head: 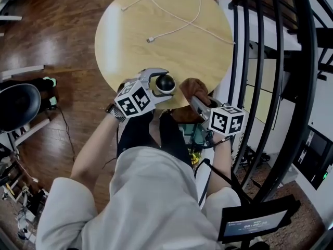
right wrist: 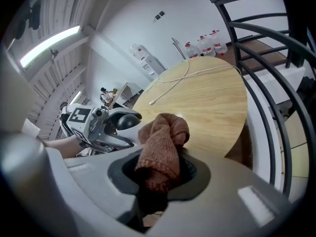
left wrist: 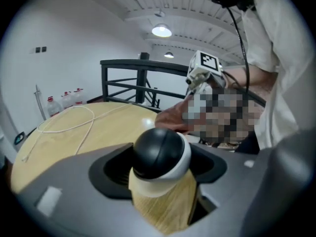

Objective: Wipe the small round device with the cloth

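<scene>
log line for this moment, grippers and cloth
left gripper: small round device between jaws | right gripper: shut on cloth | cloth beside device, near table edge

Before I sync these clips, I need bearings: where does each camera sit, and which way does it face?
Head view: on head, steeply down at table; both forearms show.
Left gripper view: along its jaws, at device; right forearm shows.
Right gripper view: along its jaws, at cloth; left forearm shows.
All share table, cable.
</scene>
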The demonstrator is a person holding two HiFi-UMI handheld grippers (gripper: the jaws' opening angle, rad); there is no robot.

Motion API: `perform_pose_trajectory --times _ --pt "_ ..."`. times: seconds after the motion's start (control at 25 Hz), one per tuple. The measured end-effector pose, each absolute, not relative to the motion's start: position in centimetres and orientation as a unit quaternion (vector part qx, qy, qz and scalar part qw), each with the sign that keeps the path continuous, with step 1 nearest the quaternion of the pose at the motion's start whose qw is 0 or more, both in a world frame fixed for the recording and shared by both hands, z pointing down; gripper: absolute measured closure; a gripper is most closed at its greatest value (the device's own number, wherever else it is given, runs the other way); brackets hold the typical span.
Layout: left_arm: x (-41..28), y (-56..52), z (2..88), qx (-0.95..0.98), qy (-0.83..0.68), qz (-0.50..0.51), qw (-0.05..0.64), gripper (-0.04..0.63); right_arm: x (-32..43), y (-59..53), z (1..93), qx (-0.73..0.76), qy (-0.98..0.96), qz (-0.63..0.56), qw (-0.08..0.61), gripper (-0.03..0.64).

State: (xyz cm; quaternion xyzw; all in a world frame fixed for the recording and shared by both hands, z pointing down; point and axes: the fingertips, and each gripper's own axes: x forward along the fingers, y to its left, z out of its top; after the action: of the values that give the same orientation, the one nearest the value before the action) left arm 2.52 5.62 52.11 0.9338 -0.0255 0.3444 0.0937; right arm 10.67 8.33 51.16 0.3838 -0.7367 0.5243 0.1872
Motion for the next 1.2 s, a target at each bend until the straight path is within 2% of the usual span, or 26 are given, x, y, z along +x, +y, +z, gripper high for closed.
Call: perform_pose_trajectory --times 0.24,0.44,0.56,0.84,1.2 --pt "3.3 7.9 53.1 0.934 0.044 0.35 0.059 0.249 11.0 8.5 50.3 0.392 -0.741 0.516 0.177 0.528" --pt "3.6 7.7 53.2 0.933 0.048 0.35 0.07 0.247 10.0 8.1 48.9 0.361 -0.755 0.53 0.135 0.528" --pt "3.7 7.9 53.3 0.933 0.046 0.351 0.072 0.247 8.8 8.1 48.8 0.341 -0.765 0.528 0.138 0.528" --pt "3.8 7.8 53.2 0.931 0.047 0.354 0.072 0.245 6.1 8.4 51.2 0.319 -0.771 0.494 0.245 0.529" --pt "3.7 8.2 53.2 0.929 0.05 0.361 0.072 0.244 5.9 6.8 53.0 0.316 -0.783 0.304 0.442 0.528"
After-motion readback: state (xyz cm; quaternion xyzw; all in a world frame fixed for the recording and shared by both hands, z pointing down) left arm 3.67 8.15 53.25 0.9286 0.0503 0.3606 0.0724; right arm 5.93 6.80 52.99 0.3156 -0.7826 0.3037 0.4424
